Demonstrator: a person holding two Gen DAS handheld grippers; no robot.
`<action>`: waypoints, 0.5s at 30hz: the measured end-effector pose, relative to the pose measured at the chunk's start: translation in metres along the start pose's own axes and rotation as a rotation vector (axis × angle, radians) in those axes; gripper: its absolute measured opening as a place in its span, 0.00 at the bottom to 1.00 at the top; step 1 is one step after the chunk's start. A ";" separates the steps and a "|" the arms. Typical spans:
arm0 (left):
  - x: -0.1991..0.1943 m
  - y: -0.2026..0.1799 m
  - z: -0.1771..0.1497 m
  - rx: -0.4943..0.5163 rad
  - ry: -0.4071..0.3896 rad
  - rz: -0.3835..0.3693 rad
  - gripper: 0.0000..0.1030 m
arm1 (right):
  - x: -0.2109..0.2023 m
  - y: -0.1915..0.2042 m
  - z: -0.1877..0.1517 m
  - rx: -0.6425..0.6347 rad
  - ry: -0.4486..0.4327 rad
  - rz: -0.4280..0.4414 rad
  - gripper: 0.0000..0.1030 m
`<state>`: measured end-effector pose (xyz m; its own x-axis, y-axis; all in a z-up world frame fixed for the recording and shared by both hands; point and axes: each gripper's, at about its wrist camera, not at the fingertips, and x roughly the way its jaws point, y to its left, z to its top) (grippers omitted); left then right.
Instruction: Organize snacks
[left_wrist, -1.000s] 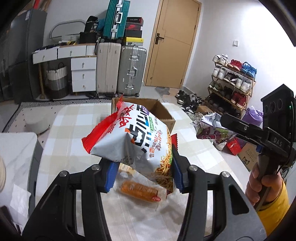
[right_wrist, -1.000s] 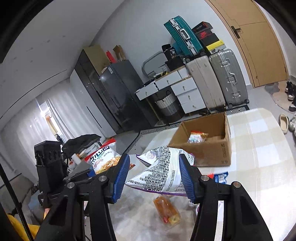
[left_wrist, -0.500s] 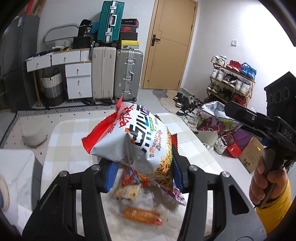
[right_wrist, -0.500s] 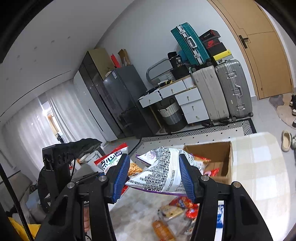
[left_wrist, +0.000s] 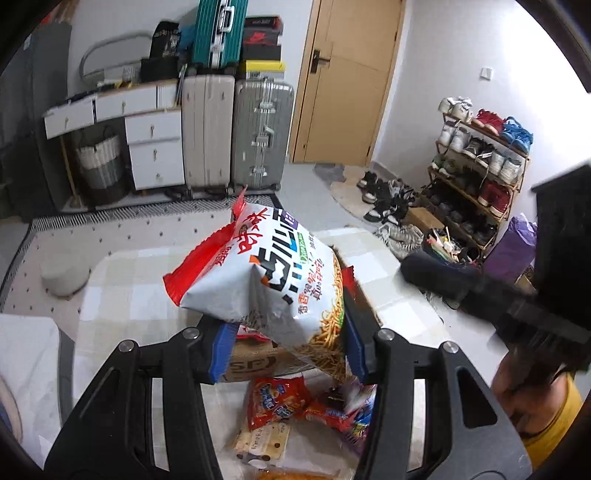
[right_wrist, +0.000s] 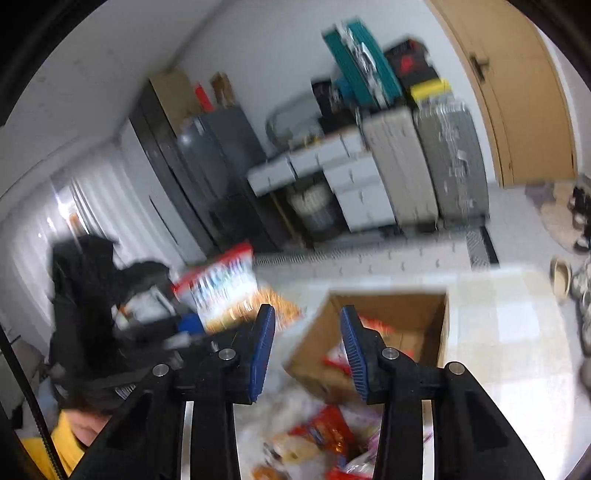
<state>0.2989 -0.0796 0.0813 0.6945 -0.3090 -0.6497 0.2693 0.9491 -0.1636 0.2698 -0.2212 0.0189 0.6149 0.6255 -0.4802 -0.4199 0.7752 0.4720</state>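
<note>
My left gripper (left_wrist: 282, 341) is clamped on the white-and-red noodle snack bag (left_wrist: 266, 273), whose long axis runs slantwise, red sealed end up and away from the blue pads, noodle-printed end low by my right-hand pad. The cardboard box (left_wrist: 255, 360) sits directly beneath and just ahead of these tongs, so I judge the coming move a short carry forward and a release over the opening. My right gripper (right_wrist: 308, 349) has just been closing and now stands empty, its pads near together with nothing between them (the picture is blurred, but the gap shows only box). From the right tongs the cardboard box (right_wrist: 384, 332) lies just ahead, and loose packets (right_wrist: 325, 439) lie below. The left is the loaded hand, and nearer.
</note>
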 end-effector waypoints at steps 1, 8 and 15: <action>0.008 0.000 -0.003 -0.007 0.007 -0.010 0.45 | 0.007 -0.008 -0.008 0.022 0.030 0.005 0.37; 0.049 0.009 -0.028 0.000 0.033 -0.021 0.45 | -0.023 -0.061 -0.062 0.122 -0.011 -0.050 0.42; 0.059 0.019 -0.062 -0.032 0.056 -0.030 0.45 | 0.001 -0.105 -0.108 0.131 0.164 -0.253 0.55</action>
<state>0.3040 -0.0758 -0.0066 0.6475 -0.3343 -0.6848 0.2671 0.9412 -0.2069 0.2422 -0.2925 -0.1103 0.5687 0.4286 -0.7021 -0.1712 0.8965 0.4086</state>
